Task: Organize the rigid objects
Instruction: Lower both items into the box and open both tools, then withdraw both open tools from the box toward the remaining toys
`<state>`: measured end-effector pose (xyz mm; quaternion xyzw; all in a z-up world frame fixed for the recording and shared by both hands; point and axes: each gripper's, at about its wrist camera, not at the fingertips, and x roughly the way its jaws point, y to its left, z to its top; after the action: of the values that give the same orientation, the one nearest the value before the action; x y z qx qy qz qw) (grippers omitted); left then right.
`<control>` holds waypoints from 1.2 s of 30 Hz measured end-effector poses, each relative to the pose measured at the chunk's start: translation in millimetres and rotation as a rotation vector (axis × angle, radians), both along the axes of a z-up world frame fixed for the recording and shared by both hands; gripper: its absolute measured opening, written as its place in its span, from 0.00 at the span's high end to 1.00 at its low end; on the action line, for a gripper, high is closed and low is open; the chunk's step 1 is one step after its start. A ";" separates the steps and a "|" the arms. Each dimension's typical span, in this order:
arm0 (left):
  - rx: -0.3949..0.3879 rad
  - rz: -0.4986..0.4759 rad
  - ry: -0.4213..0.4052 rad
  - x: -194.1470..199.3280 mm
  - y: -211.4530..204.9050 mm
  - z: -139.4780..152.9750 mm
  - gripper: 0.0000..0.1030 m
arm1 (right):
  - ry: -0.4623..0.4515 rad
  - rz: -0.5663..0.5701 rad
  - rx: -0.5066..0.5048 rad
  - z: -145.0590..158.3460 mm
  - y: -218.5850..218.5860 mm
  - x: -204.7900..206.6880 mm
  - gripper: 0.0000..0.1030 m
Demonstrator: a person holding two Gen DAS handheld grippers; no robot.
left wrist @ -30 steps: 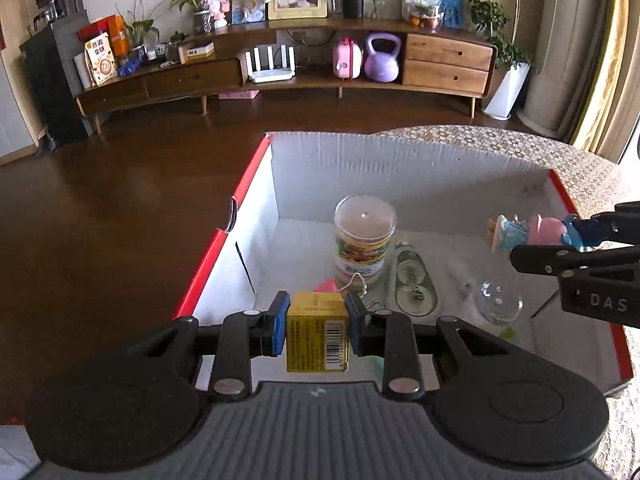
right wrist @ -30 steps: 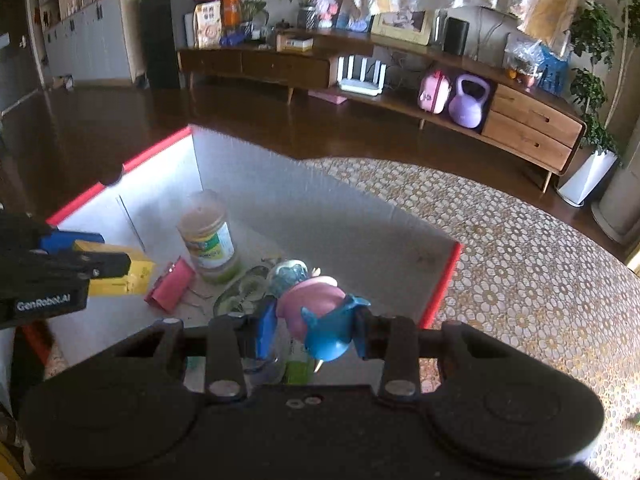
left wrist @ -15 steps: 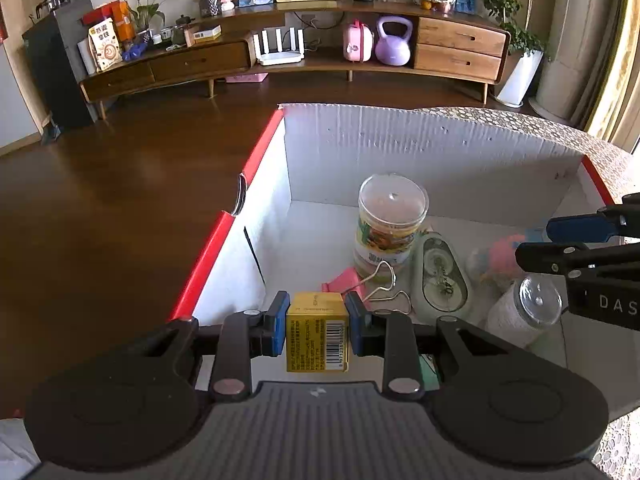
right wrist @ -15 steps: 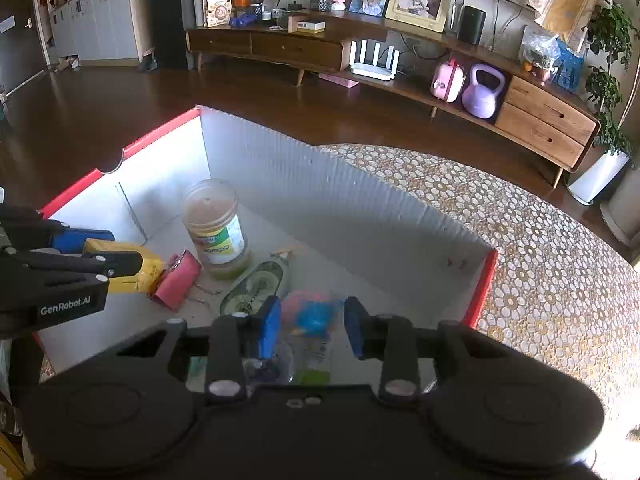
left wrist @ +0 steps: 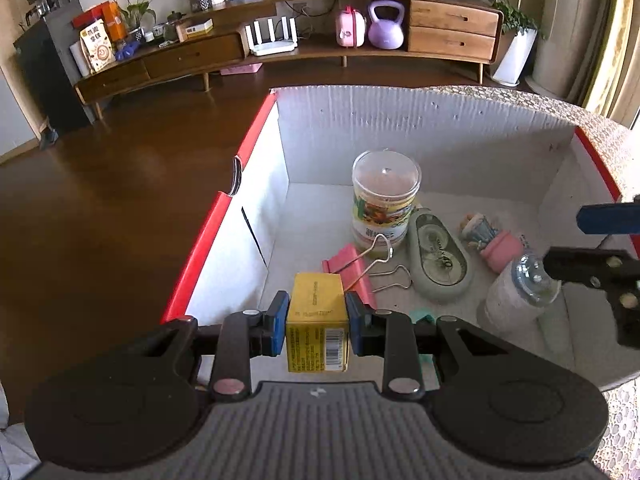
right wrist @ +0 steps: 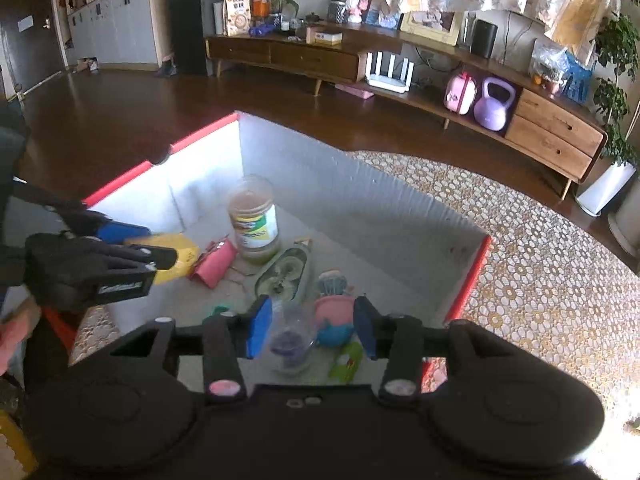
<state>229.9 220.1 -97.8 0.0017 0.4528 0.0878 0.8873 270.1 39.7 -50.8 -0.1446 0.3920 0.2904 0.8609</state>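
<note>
So my left gripper (left wrist: 317, 322) has its jaws clamped on a small yellow cardboard carton with a barcode (left wrist: 318, 320), holding it just inside the near-left part of the white corrugated box with red edges (left wrist: 420, 128). From the right wrist view you can see the same carton (right wrist: 176, 254) poking out of the left gripper (right wrist: 156, 256), above the box floor rather than resting on it.

My right gripper (right wrist: 313, 326) has its jaws wide apart with nothing between the pads, hanging over the near-right side of the box. Right below it sits a little figurine with a pink body and blue bottom (right wrist: 334, 314), lying on its side on the box floor, just beside a clear plastic bottle with a white label (left wrist: 520, 292).

Other stuff on the box floor: a clear lidded jar with a colourful label (left wrist: 384, 200) standing upright toward the back, a pale green oval correction-tape dispenser (left wrist: 438, 258) lying flat next to it, and a pink binder clip with wire handles (left wrist: 352, 268) just beyond the yellow carton. There's a green bit (right wrist: 346, 360) near the bottle too, can't tell what it is.

The box sits on a worktop with a beige lace-pattern cloth (right wrist: 540, 272).
</note>
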 end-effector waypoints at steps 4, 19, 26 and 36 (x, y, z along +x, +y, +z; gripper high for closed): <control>-0.026 0.000 -0.018 -6.8 -3.8 8.1 0.72 | -0.014 0.019 0.031 14.7 -10.5 -15.8 0.52; 0.001 -0.032 -0.127 -49.3 -42.0 52.5 0.71 | -0.091 0.048 0.091 56.3 -45.7 -74.2 0.40; -0.004 -0.061 -0.175 -70.2 -66.5 73.2 0.71 | -0.124 0.033 0.122 68.6 -67.4 -97.0 0.38; -0.045 -0.111 -0.223 -93.2 -107.9 90.6 0.71 | -0.148 -0.005 0.188 79.3 -106.8 -125.0 0.26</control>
<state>136.7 112.2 -7.2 -0.0030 0.3526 0.0277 0.9354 145.0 -67.1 28.5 -0.0831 0.2989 0.3123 0.8979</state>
